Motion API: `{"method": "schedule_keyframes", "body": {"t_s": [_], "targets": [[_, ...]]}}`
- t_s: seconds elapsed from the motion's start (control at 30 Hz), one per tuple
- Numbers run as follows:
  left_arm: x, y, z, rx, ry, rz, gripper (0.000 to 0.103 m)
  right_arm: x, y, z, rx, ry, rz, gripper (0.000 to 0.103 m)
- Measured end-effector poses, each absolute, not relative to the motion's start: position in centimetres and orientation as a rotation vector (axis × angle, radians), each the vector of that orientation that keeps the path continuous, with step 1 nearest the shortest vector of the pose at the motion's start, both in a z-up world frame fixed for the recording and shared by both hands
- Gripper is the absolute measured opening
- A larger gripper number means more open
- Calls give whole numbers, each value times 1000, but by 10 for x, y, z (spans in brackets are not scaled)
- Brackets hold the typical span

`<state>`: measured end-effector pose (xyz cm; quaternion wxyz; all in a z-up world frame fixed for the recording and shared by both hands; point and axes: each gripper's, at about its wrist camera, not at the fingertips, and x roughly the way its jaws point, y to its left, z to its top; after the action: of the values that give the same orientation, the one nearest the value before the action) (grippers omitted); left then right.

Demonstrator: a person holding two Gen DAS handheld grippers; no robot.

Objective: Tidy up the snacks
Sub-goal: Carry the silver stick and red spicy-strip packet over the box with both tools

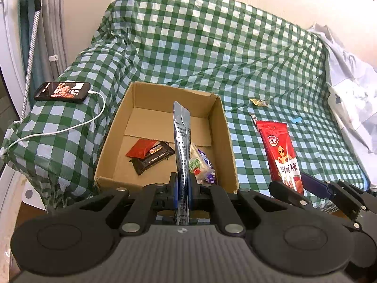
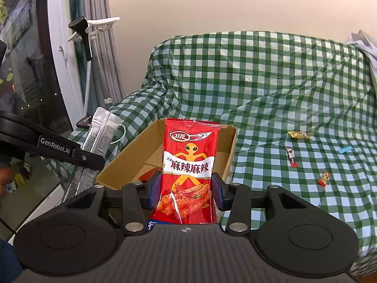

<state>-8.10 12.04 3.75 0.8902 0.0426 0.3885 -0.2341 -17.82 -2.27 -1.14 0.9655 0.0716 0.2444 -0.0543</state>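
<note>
- While both grippers hang at the near edge of the cardboard box [image 1: 165,127], each carries one packet, apparently to be dropped in beside the snacks already there.
- Left gripper [image 1: 182,187]: fingers clamped on the silver sachet [image 1: 182,141], pinched edge-on and standing upright over the box's near wall. Judged: held thin-side so the flat foil does not slip; opening the fingers here should let it fall inside.
- Right gripper [image 2: 186,189]: fingers closed on the sides of the red spicy-snack packet [image 2: 189,165], face toward the camera, upright, just in front of the box's near right corner. Judged: next in line for the box, not yet above its opening.
- Box contents: small red packet [image 1: 141,148], dark chocolate bar [image 1: 153,159] partly under it, white and purple wrapped pieces [image 1: 202,167] near the right wall. All lie flat on the bottom; the far half is bare cardboard.
- Loose items on the cloth, right of the box, well apart: gold-wrapped candy [image 2: 299,135], small white-and-red packet [image 2: 291,156], small red-and-gold candy [image 2: 324,178], blue scrap [image 2: 345,149]. Judged: remaining to be collected.
- Surface: sofa draped in green checked cloth [image 1: 235,59], wrinkled and soft, so the box may shift if nudged.
- Room: phone [image 1: 62,91] on the armrest with white charging cable [image 1: 70,127]; grey curtain [image 2: 101,47] and window at left; plain wall behind.
</note>
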Motion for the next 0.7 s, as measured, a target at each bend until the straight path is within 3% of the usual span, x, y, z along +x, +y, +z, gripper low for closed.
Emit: {"method": "schedule_keyframes", "body": {"t_s": [0.7], "targets": [[-69,130,34,52,813,-475,8,-168,-22,-14,90,538,-108,46]]}}
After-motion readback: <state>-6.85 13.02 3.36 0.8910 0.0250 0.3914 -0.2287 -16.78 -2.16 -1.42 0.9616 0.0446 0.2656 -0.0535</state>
